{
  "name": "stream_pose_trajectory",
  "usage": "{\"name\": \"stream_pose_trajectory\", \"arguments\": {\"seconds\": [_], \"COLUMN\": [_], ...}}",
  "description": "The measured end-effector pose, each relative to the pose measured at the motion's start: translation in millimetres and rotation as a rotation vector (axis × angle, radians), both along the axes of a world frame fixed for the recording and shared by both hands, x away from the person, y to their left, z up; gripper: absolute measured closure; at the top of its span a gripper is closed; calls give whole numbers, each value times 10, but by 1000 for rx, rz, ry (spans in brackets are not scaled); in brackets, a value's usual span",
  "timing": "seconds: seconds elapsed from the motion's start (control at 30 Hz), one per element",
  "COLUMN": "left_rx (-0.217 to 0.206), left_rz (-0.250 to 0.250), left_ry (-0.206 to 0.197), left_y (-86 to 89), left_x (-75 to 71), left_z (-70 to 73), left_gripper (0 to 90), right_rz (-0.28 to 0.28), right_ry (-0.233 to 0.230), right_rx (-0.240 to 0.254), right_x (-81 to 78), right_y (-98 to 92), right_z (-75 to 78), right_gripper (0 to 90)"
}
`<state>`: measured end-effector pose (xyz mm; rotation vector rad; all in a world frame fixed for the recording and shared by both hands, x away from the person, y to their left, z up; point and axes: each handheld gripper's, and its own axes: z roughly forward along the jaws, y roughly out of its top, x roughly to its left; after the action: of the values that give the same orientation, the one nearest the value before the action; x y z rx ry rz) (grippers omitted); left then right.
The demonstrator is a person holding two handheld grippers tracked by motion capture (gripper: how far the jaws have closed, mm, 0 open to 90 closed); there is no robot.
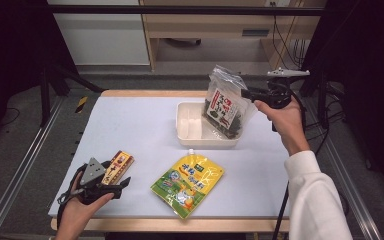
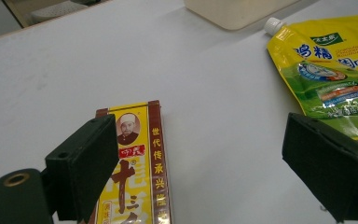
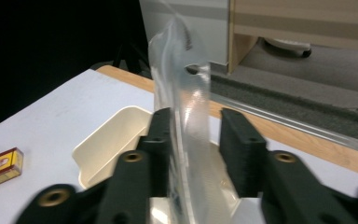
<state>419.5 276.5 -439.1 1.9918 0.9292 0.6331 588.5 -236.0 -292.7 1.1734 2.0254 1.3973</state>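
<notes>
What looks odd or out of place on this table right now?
The clear snack bag stands out: it stands tilted in the white tray, its top poking above the rim rather than lying flat. The right gripper has its jaws apart around the bag's top. The yellow pouch and the yellow box lie flat, nothing spilled.

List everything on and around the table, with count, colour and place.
table: one, white top with wood edge, centre.
tray: one, cream, far middle of table.
clear bag: one, dark contents, red-and-white label, standing in the tray, its top between the right jaws.
pouch: one, yellow-green, white cap, near middle.
box: one, yellow and brown, near left.
left hand-held gripper: one, black, open, over the box.
right hand-held gripper: one, black, jaws parted around bag.
</notes>
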Motion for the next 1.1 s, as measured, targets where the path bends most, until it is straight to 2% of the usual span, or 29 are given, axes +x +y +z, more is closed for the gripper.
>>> {"name": "stream_pose_trajectory", "arguments": {"seconds": [0.07,0.17,0.23,0.33,0.4,0.43,0.47,0.5,0.53,0.57,0.6,0.67,0.73,0.8,0.87,0.93,1.0,1.07,1.1], "left_rx": [3,5,5,4,4,4,4,3,4,6,6,5,6,4,1,0,-2,0,2], "left_rz": [0,2,2,4,3,5,5,6,6,6,6,7,8,9,11,11,13,11,9], "left_ry": [2,1,0,-1,-1,-3,-3,-3,-2,-2,-3,-5,-7,-11,-11,-13,-14,-13,-13], "left_y": [0,-3,-4,-14,-15,-16,-16,-15,-14,-14,-14,-18,-22,-25,-25,-25,-34,-39,-44], "left_x": [3,2,2,2,1,3,3,5,7,8,8,6,3,0,-1,-2,-2,-1,1], "left_z": [-4,-5,-6,-12,-12,-14,-14,-15,-16,-15,-15,-14,-14,-13,-13,-13,-15,-14,-13], "left_gripper": [103,102,102,101,101,101,101,101,101,101,101,100,100,100,100,100,100,100,100], "right_rz": [-13,-21,-22,-30,-29,-24,-24,-19,-19,-18,-18,-10,-6,20,33,38,36,29,27], "right_ry": [-18,-46,-72,-86,-102,-118,-118,-126,-126,-133,-133,-137,-138,-140,-130,-125,-111,-107,-97], "right_rx": [-19,-37,-43,-39,-49,-60,-60,-63,-63,-63,-63,-63,-60,-63,-63,-56,-33,-32,-38], "right_x": [-65,-174,-251,-333,-428,-531,-531,-636,-636,-740,-740,-880,-923,-1046,-1120,-1157,-1263,-1294,-1349], "right_y": [-11,-34,-56,-77,-88,-84,-84,-75,-75,-61,-61,-24,-8,58,104,127,182,207,262], "right_z": [20,45,60,82,90,77,77,50,50,8,8,-92,-132,-268,-362,-403,-511,-543,-611], "right_gripper": [477,391,357,319,293,260,260,237,237,219,219,190,179,137,136,142,195,208,241]}}
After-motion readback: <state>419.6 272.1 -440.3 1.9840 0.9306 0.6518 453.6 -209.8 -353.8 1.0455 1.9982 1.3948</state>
